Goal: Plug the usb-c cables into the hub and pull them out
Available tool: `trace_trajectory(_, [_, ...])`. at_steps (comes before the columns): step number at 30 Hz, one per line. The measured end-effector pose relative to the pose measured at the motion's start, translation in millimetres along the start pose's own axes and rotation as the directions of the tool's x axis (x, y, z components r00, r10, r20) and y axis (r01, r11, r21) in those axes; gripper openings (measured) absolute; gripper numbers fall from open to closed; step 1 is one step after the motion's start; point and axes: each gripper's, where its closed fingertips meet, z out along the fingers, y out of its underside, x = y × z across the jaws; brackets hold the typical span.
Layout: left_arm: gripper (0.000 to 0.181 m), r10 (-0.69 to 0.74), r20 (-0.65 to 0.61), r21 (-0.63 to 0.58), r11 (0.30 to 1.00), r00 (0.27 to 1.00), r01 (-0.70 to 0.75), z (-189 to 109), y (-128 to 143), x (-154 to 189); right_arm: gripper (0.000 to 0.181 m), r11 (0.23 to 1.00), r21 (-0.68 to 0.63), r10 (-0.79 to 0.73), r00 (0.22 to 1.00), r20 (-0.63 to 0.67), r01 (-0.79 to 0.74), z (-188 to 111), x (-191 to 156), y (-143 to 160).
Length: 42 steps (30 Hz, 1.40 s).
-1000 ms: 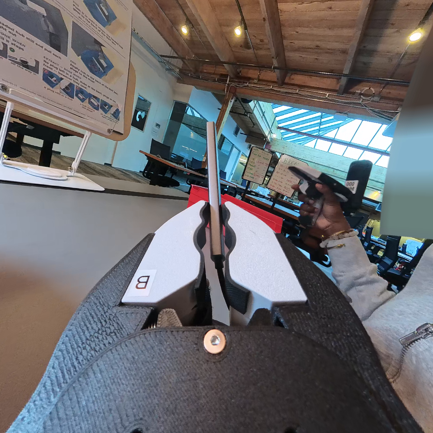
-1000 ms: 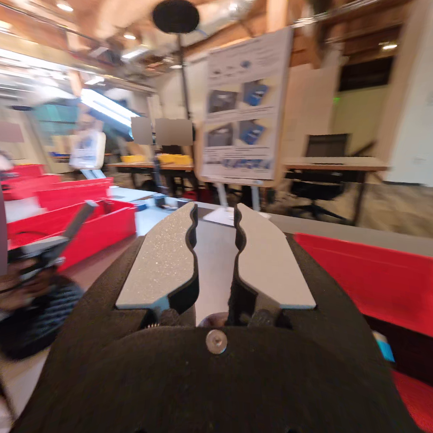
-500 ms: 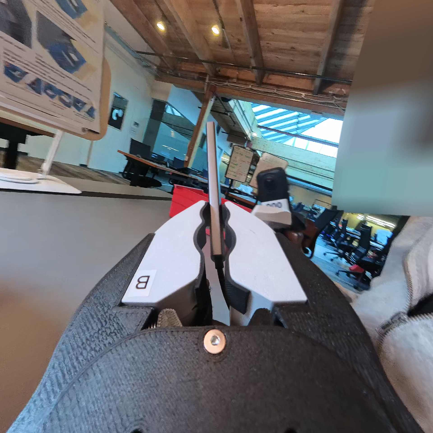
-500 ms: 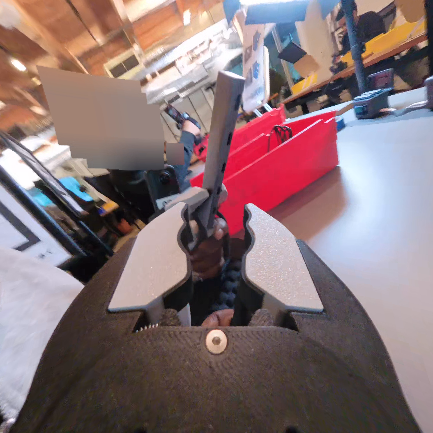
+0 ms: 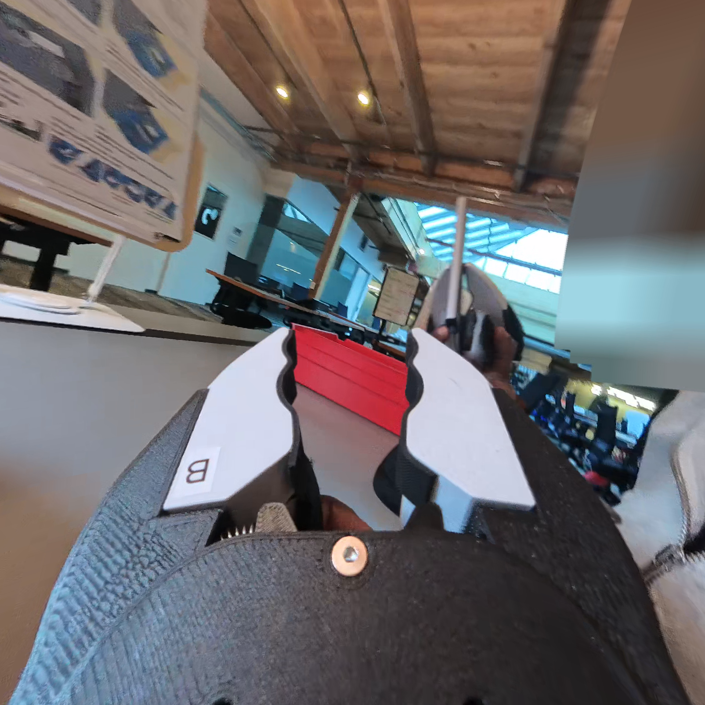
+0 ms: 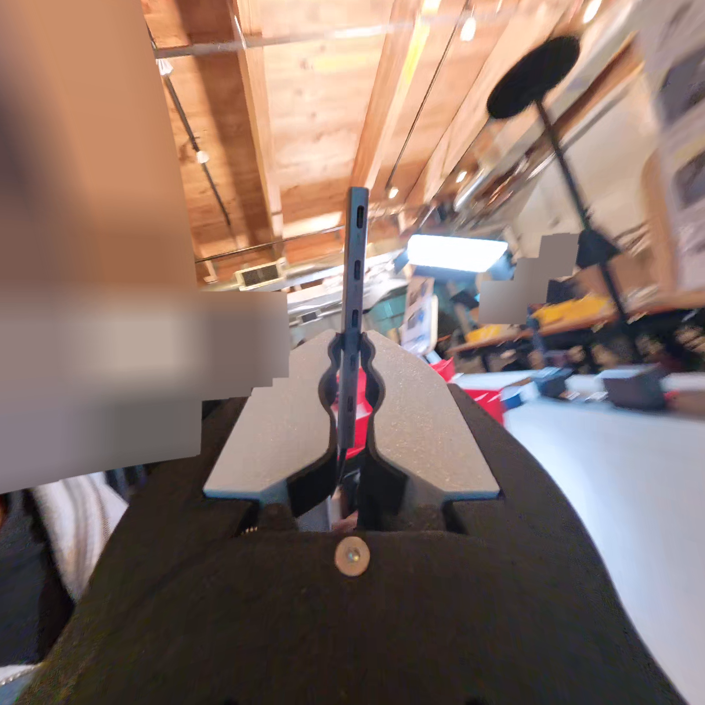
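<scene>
The hub (image 6: 355,267) is a slim grey bar with several ports down its edge. It stands upright, pinched between the fingers of my right gripper (image 6: 351,335), which is shut on its lower part; a thin dark cord hangs from its bottom end. My left gripper (image 5: 349,335) is open and empty above the grey table (image 5: 76,381). In the left wrist view the right gripper (image 5: 471,305) shows farther off at the upper right, holding the hub (image 5: 457,259) upright. No loose usb-c cable is in view.
A red bin (image 5: 351,366) sits on the table ahead of the left gripper. An instruction poster on a stand (image 5: 87,114) is at the left. Dark devices (image 6: 633,385) lie on the table at the right. A person in a light jacket (image 5: 679,515) is close by. My right fingertips sit around 15 cm from my left ones.
The hub has passed from the left gripper to the right one. The left gripper has opened and now holds nothing; the right gripper has closed on the hub and lifted it upright.
</scene>
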Motion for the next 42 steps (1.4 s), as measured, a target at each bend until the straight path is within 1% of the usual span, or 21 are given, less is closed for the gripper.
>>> trace_trajectory(2, [0.057, -0.045, 0.044, 0.022, 0.999, 0.998, 0.044, -1.6, -2.7, -9.9, 0.009, 0.983, 0.054, -0.174, 0.982, -0.074, 0.178, -13.3, -1.8, -45.8])
trace_trajectory(4, [0.057, -0.069, 0.054, 0.034, 0.997, 0.996, 0.067, -2.4, -4.1, -13.2, 0.009, 0.921, 0.077, -0.362, 0.911, -0.196, 0.382, -27.6, -3.4, -94.4])
trace_trajectory(5, [0.057, -0.072, 0.061, 0.037, 0.997, 0.996, 0.07, -2.7, -4.4, -14.4, 0.009, 0.871, 0.074, -0.453, 0.852, -0.263, 0.486, -34.8, -4.4, -119.1])
trace_trajectory(7, [0.057, -0.067, 0.063, 0.038, 0.997, 0.996, 0.064, -2.7, -4.5, -14.2, 0.009, 0.738, 0.023, -0.612, 0.683, -0.398, 0.674, -48.1, -3.9, -166.0])
trace_trajectory(9, [0.057, -0.059, 0.062, 0.034, 0.998, 0.996, 0.057, -2.3, -3.8, -13.5, 0.009, 0.617, -0.095, -0.718, 0.508, -0.476, 0.781, -56.9, 3.5, -201.7])
trace_trajectory(12, [0.057, -0.057, 0.058, 0.033, 0.998, 0.997, 0.055, -1.9, -3.8, -12.9, 0.009, 0.492, -0.322, -0.814, 0.295, -0.501, 0.809, -68.0, 35.2, -233.7])
trace_trajectory(14, [0.057, -0.057, 0.058, 0.041, 0.998, 0.997, 0.055, -2.1, -4.6, -13.2, 0.009, 0.401, -0.485, -0.869, 0.157, -0.469, 0.777, -79.1, 70.2, -243.5])
trace_trajectory(18, [0.057, -0.054, 0.061, 0.045, 0.998, 0.997, 0.051, -2.0, -5.0, -13.5, 0.009, 0.273, -0.652, -0.938, 0.044, -0.345, 0.707, -103.0, 138.1, -239.3])
trace_trajectory(20, [0.057, -0.05, 0.063, 0.051, 0.998, 0.997, 0.047, -2.1, -5.6, -13.6, 0.009, 0.214, -0.725, -0.965, 0.028, -0.26, 0.654, -117.0, 168.2, -227.1])
trace_trajectory(23, [0.057, -0.048, 0.06, 0.052, 0.998, 0.997, 0.045, -1.9, -5.6, -13.3, 0.01, 0.162, -0.825, -0.987, 0.075, -0.145, 0.542, -143.7, 212.5, -200.4])
trace_trajectory(25, [0.057, -0.043, 0.056, 0.055, 0.998, 0.998, 0.04, -1.8, -5.9, -12.3, 0.01, 0.114, -0.907, -0.989, 0.132, -0.065, 0.406, -169.2, 240.4, -179.4])
trace_trajectory(27, [0.057, -0.03, 0.048, 0.066, 0.997, 0.998, 0.027, -1.7, -7.1, -10.5, 0.009, 0.028, -0.963, -0.982, 0.19, 0.024, 0.268, -194.3, 259.9, -159.7])
trace_trajectory(29, [0.058, -0.015, 0.045, 0.075, 0.997, 0.999, 0.011, -1.4, -7.9, -9.2, 0.009, -0.043, -0.987, -0.966, 0.247, 0.081, 0.156, -214.1, 272.6, -144.7])
trace_trajectory(30, [0.058, -0.011, 0.045, 0.074, 0.997, 0.999, 0.008, -1.2, -7.6, -8.9, 0.009, -0.056, -0.992, -0.955, 0.285, 0.085, 0.109, -221.7, 277.5, -137.6])
trace_trajectory(31, [0.058, -0.011, 0.045, 0.071, 0.997, 0.999, 0.008, -1.0, -7.2, -8.8, 0.01, -0.044, -0.997, -0.94, 0.336, 0.061, 0.056, -228.8, 281.4, -129.8])
trace_trajectory(33, [0.058, -0.015, 0.046, 0.073, 0.997, 0.999, 0.012, -1.1, -7.4, -9.3, 0.011, 0.026, -0.998, -0.894, 0.445, -0.047, -0.055, -239.4, 287.2, -112.5])
trace_trajectory(35, [0.058, -0.017, 0.045, 0.078, 0.997, 0.999, 0.014, -1.6, -8.1, -9.4, 0.017, 0.09, -0.99, -0.854, 0.503, -0.134, -0.11, -241.9, 292.1, -100.3])
trace_trajectory(37, [0.057, -0.016, 0.046, 0.076, 0.997, 0.999, 0.013, -1.5, -7.9, -9.5, 0.044, 0.169, -0.974, -0.838, 0.498, -0.224, -0.154, -240.7, 296.5, -98.8])
trace_trajectory(38, [0.057, -0.017, 0.049, 0.075, 0.997, 0.999, 0.014, -1.4, -7.6, -9.9, 0.049, 0.223, -0.963, -0.833, 0.483, -0.27, -0.152, -235.9, 296.1, -101.7])
trace_trajectory(40, [0.057, -0.025, 0.053, 0.076, 0.997, 0.998, 0.021, -1.5, -7.9, -11.1, 0.059, 0.356, -0.93, -0.825, 0.435, -0.361, -0.096, -218.0, 288.5, -115.7])
trace_trajectory(42, [0.057, -0.031, 0.052, 0.08, 0.996, 0.998, 0.027, -1.8, -8.4, -11.7, 0.076, 0.496, -0.868, -0.803, 0.38, -0.459, 0.0, -194.4, 269.4, -136.6])
